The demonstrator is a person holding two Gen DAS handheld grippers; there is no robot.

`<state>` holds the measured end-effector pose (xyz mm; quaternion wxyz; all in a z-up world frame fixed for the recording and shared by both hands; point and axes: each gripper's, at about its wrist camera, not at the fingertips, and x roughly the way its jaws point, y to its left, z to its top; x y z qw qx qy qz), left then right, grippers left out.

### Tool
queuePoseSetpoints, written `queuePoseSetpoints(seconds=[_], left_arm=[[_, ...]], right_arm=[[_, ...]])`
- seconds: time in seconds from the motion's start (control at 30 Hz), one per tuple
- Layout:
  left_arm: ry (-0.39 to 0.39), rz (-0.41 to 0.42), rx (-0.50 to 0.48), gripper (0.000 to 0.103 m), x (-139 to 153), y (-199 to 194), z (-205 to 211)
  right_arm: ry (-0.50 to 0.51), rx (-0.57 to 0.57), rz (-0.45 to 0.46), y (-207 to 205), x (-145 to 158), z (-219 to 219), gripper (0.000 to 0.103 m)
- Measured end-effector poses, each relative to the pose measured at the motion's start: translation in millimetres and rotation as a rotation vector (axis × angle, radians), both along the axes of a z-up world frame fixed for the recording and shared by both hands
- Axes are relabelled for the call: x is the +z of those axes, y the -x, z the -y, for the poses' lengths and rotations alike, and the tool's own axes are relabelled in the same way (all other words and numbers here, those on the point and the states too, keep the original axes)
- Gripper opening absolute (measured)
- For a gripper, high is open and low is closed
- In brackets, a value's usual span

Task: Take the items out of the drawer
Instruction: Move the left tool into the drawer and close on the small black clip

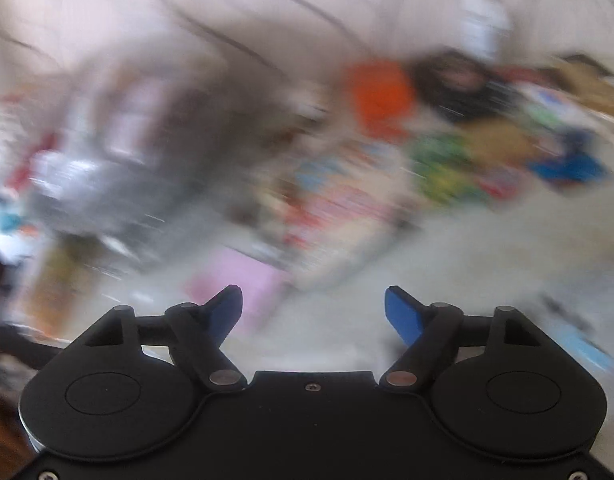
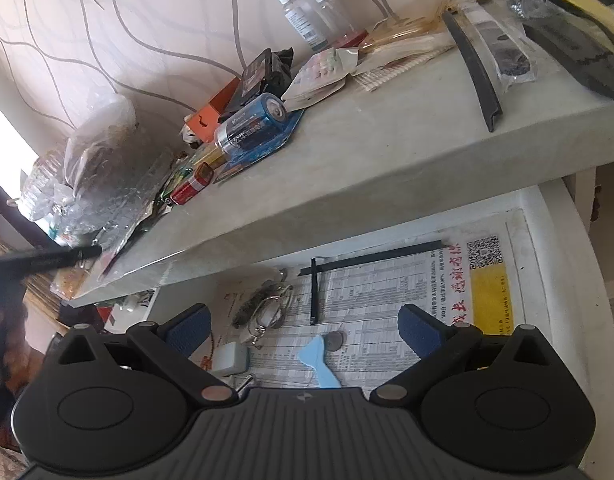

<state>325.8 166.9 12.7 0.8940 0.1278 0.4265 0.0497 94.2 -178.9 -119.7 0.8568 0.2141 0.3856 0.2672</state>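
right gripper [image 2: 303, 330] agape over drawer [image 2: 547, 240]; left view blurred

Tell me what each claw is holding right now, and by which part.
Nothing is held. The left claw is open with only blurred background between its fingers; the right claw is open above the drawer, gripping none of its items.

Heavy motion blur is smearing everything beyond the sharp black claw [image 1: 313, 312] in the left wrist view. The right wrist view is staying crisp, daylight glaring from its left edge (fisheye bending the pale grey worktop [image 2: 387, 140]).
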Motion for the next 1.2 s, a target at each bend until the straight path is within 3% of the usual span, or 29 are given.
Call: queuePoseSetpoints(seconds=[0.1, 0.2, 0.3, 0.4, 0.5, 0.6, 0.73, 0.97, 1.2], left_arm=[[0.105, -0.136, -0.181, 0.078, -15.8, 11.4, 27.6], [0.145, -0.238, -0.306, 0.075, -40.5, 21.6, 57.6], [0.185, -0.334, -0.392, 0.063, -63.8, 29.4, 76.8], [0.217, -0.413, -0.445, 0.059, -82.7, 32.8, 81.8], [0.218, -0.501, -0.512, 0.045, -100.8, 30.6, 82.5], [0.238, -0.597, -0.602, 0.042, -116.8, 24.0, 84.5], [0.238, -0.634, -0.712, 0.043, -122.9, 15.1, 89.8], [0.161, -0.657, -0.894, 0.044, -122.9, 3.9, 99.8], [0.111, -0.735, -0.952, 0.043, -129.3, -2.2, 94.4]], right_arm=[[-0.015, 0.001, -0.006, -0.5, -0.1, 1.4, 0.103], [-0.017, -0.008, -0.003, -0.1, 0.4, 2.3, 0.103], [0.003, -0.038, 0.014, 1.9, 1.7, 3.0, 0.103], [-0.001, -0.041, 0.018, 2.1, 2.1, 4.1, 0.103], [-0.004, -0.044, 0.013, 0.9, 1.6, 4.7, 0.103], [-0.004, -0.043, 0.014, 0.8, 1.6, 4.6, 0.103], [-0.004, -0.046, 0.012, 0.5, 1.2, 4.8, 0.103], [0.006, -0.052, 0.011, -0.5, 0.9, 4.6, 0.103], [-0.003, -0.045, 0.001, -1.6, -0.5, 5.6, 0.103]])
